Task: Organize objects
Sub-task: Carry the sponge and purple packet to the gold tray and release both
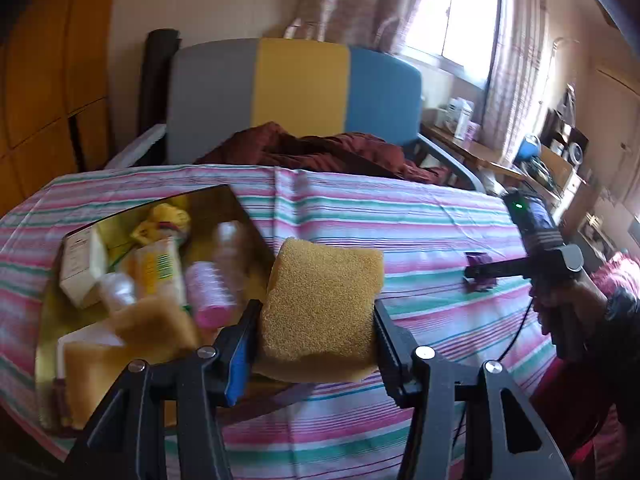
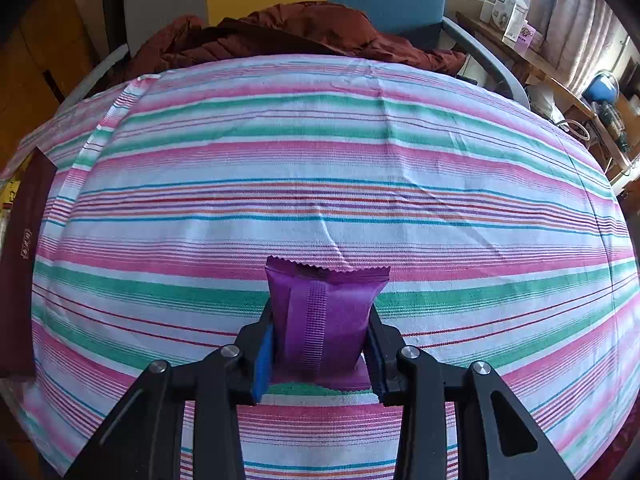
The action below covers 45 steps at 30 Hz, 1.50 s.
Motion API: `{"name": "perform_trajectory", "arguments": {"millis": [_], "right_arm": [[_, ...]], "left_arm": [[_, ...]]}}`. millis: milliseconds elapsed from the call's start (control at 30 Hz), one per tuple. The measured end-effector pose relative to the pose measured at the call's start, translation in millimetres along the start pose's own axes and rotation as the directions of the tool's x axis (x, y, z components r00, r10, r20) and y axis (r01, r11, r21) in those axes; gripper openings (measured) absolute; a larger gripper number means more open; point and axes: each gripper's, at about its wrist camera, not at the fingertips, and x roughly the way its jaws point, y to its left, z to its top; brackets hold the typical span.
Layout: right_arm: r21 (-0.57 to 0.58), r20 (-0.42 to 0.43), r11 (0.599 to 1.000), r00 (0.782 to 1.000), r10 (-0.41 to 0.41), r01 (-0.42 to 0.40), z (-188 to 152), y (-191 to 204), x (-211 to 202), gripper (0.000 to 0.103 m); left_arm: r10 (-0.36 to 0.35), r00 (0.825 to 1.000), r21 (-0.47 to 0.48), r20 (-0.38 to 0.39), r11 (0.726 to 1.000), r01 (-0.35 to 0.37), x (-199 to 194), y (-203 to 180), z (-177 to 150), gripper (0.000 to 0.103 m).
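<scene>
My left gripper [image 1: 316, 316] is shut on a yellow sponge [image 1: 320, 300], held above the striped cloth just right of an open box [image 1: 244, 216]. Inside the box lie a pink bottle [image 1: 210, 292], a clear bottle [image 1: 230, 244], a white carton [image 1: 82, 268], yellow packets [image 1: 158, 264] and another sponge [image 1: 156, 324]. My right gripper [image 2: 322, 332] is shut on a purple snack packet [image 2: 326, 320] that rests on the cloth. In the left wrist view the same right gripper [image 1: 478, 276] shows at the right on the purple packet [image 1: 478, 260], with a person's hand [image 1: 568, 300] on its handle.
A striped cloth [image 2: 320, 160] covers the table. A dark red garment [image 1: 320, 152] lies on the grey, yellow and blue chair [image 1: 300, 88] behind it. The box's dark red side [image 2: 20, 240] shows at the far left of the right wrist view. Cluttered shelves [image 1: 552, 160] stand at right.
</scene>
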Motion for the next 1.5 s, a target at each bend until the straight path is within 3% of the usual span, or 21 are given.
{"name": "perform_trajectory", "arguments": {"millis": [233,400,667,900,967,1133,1500], "right_arm": [[-0.026,0.052,0.999,0.998,0.045,-0.044,1,6,-15,0.039],[-0.061,0.081,0.991,0.989,0.125,-0.12,1,26,-35,0.039],[-0.221,0.141,0.922,0.925,0.354,-0.319,-8,131,-92,0.039],[-0.334,0.076,0.811,0.844,0.531,-0.48,-24,232,-109,0.039],[-0.343,0.061,0.798,0.836,0.546,-0.496,-26,252,-108,0.039],[-0.366,0.031,0.791,0.843,0.537,-0.491,-26,282,-102,0.039],[-0.361,0.026,0.807,0.86,0.51,-0.467,-21,298,-86,0.039]], "left_arm": [[0.077,0.997,-0.11,0.003,0.991,-0.077,-25,53,-12,0.053],[0.129,0.991,-0.243,0.016,0.962,-0.121,-45,104,-14,0.053],[0.203,0.978,-0.346,0.052,0.922,-0.173,-62,153,-12,0.053],[0.176,0.984,-0.341,0.025,0.927,-0.157,-50,159,-13,0.053],[0.166,0.986,-0.34,0.027,0.929,-0.147,-47,159,-10,0.053],[0.167,0.986,-0.35,-0.009,0.923,-0.16,-29,167,0,0.053],[0.249,0.968,-0.292,-0.041,0.923,-0.25,-3,166,14,0.054]]}}
